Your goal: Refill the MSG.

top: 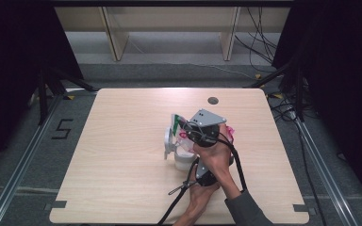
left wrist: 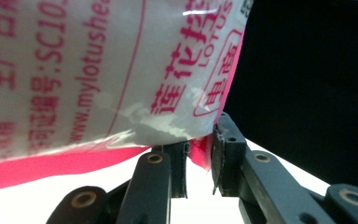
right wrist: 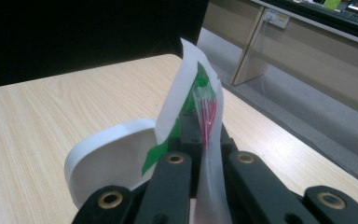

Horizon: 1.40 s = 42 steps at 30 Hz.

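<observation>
Packet (left wrist: 98,70), white with pink print, pinched at pink edge by left gripper (left wrist: 199,161). Right gripper (right wrist: 200,140) clamped on green-white sachet (right wrist: 193,98) — white cup (top: 183,157) at 6 o'clock of table centre (top: 122,141).

packet (top: 179,123) above cup (top: 183,160) | cup near mid-table (top: 122,141) | lid (top: 168,140) left of cup

Lab-like recording booth: black curtains (top: 9,70), floor rails (top: 19,165), loose cables (top: 259,42).

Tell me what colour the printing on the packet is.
Pink-red on white packet, best in the left gripper view.
</observation>
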Tool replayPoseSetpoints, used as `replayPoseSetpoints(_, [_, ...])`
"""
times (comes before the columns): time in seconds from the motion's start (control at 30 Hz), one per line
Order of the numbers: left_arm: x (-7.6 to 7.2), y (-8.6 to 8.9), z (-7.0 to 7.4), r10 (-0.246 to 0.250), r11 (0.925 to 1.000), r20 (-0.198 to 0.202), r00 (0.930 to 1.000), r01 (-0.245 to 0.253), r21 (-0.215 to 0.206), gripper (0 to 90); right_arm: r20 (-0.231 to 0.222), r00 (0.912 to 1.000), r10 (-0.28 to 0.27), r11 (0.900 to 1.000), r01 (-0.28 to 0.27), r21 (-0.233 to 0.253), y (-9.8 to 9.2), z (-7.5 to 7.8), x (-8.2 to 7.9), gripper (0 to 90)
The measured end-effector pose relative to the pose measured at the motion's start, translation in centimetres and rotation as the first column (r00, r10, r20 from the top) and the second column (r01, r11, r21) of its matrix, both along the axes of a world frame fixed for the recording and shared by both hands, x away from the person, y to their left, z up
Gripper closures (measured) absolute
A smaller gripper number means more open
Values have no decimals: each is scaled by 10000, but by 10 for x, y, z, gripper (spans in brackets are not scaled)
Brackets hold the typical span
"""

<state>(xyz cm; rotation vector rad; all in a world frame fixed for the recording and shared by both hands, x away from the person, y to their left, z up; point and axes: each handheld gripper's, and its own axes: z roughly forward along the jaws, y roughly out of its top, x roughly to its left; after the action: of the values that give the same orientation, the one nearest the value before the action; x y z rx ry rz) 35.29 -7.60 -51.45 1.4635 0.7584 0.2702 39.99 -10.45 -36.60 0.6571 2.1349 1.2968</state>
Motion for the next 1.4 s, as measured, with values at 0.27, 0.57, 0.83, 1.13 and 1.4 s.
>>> replayPoseSetpoints(0.27, [0, 0, -1, -124, 9999, -25, 9999, 124, -28, 774, 64, 10000, -24, 10000, 24, -85, -2, 0, 2, 897])
replayPoseSetpoints(0.57, [-1, 0, 1, -147, 9999, 102, 9998, 147, -15, 774, -51, 10000, 3, 10000, -4, -65, 1, 1, -1, 897])
replayPoseSetpoints(0.83, [-1, 0, 1, -117, 9999, -8, 9999, 117, -34, 774, -41, 10000, -33, 10000, 33, 33, 0, 1, 1, 897])
replayPoseSetpoints(1.13, [-1, 3, 2, -128, 9986, -19, 9999, 128, 520, 774, -129, 9999, 22, 9999, -20, 115, -1, 2, 0, 897])
replayPoseSetpoints(1.4, [-1, 1, 1, -160, 9999, 62, 9999, 160, 7, 774, -187, 9998, -82, 9998, 85, 158, 1, 0, -1, 897])
